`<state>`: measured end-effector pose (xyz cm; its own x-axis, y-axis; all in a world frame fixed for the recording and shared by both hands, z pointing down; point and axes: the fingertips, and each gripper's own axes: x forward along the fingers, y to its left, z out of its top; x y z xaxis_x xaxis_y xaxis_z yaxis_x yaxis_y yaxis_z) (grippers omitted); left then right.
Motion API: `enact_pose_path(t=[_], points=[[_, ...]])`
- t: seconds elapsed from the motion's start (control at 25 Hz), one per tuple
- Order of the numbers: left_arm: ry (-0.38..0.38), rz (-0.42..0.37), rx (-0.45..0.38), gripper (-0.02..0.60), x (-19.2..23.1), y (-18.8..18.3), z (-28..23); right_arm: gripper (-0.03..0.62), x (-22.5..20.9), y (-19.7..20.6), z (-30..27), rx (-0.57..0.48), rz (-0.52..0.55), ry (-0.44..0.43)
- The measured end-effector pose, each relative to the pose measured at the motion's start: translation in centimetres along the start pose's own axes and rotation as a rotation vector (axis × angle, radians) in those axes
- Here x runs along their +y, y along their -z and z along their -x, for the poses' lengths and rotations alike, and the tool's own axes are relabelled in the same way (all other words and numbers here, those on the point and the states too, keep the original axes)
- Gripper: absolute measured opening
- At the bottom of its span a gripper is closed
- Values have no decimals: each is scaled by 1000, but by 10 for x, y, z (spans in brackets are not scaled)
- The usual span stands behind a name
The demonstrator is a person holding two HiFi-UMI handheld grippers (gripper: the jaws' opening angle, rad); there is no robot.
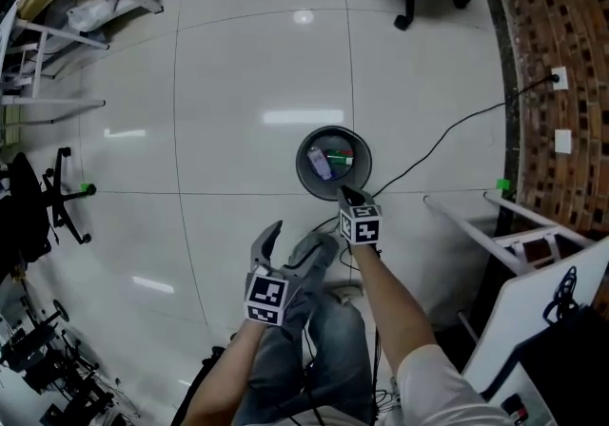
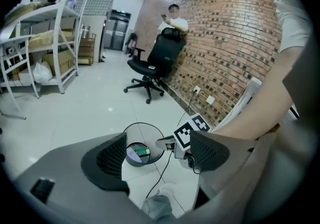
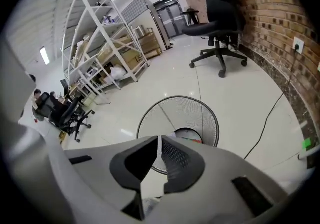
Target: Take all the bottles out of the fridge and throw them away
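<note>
partly done, by the look of the wire bin [image 1: 306, 177] on the pale tiled floor. lying at the bottom of that bin: a bottle with a purple-and-white label [image 1: 320, 164], and touching it something green [image 1: 341, 160], perhaps a second bottle, too small to tell. nothing else made out inside.

right gripper [image 1: 346, 196] hanging just over the near rim of the bin, pointing down into it, jaws pressed together with nothing between them. judged as a drop just finished rather than one about to start.

left gripper [image 1: 290, 248] near the bin on the person's side, farther from the rim than the right one, jaws wide apart and empty. only the bin and the floor seen through the gap.

no bottle in either gripper, then; the only ones in sight already in the bin.

no fridge in any view, so no way to count what remains there. probably left to do: turning away from the bin, going to the fridge, checking the shelves, bringing back whatever stands there.

worth minding near the bin: a black cable [image 1: 447, 134] running across the floor right beside it toward the brick wall.
</note>
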<state>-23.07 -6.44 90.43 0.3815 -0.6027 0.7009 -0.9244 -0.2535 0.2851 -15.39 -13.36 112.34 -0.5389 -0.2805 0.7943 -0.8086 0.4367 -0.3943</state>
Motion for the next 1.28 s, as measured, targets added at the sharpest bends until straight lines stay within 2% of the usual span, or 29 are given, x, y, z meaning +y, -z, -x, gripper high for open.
enact_pose_path(t=[0.12,0.28,0.44,0.56,0.72,0.88,0.96,1.0,1.04,1.12,1.2,1.28], points=[[29,-34,-3,394,-8,-18,5,48,16,-12,36,-32,-22,-25],[59,-77,-34,394,-24,-63,22,71,39,-45,108,-112,-42,-48],[118,-118,-59,394,-64,-109,51,96,58,-86,212,-229,-59,-41],[194,-163,-89,394,-104,-146,72,111,62,-121,300,-357,-59,6],[339,-263,-151,394,-173,-202,99,125,56,-154,428,-533,-46,176],[503,-389,-189,394,-258,-249,131,126,50,-154,561,-712,-98,375],[598,-472,-197,394,-313,-261,148,128,41,-137,621,-797,-159,448],[656,-526,-205,394,-343,-263,157,162,36,-124,648,-836,-188,488],[722,-581,-215,394,-373,-264,166,189,31,-109,675,-878,-216,539],[858,-669,-233,394,-429,-261,184,190,29,-75,728,-962,-264,669],[969,-722,-253,394,-479,-256,205,197,33,-42,778,-1036,-301,790],[1065,-760,-272,394,-525,-251,228,239,42,-10,824,-1104,-351,896]])
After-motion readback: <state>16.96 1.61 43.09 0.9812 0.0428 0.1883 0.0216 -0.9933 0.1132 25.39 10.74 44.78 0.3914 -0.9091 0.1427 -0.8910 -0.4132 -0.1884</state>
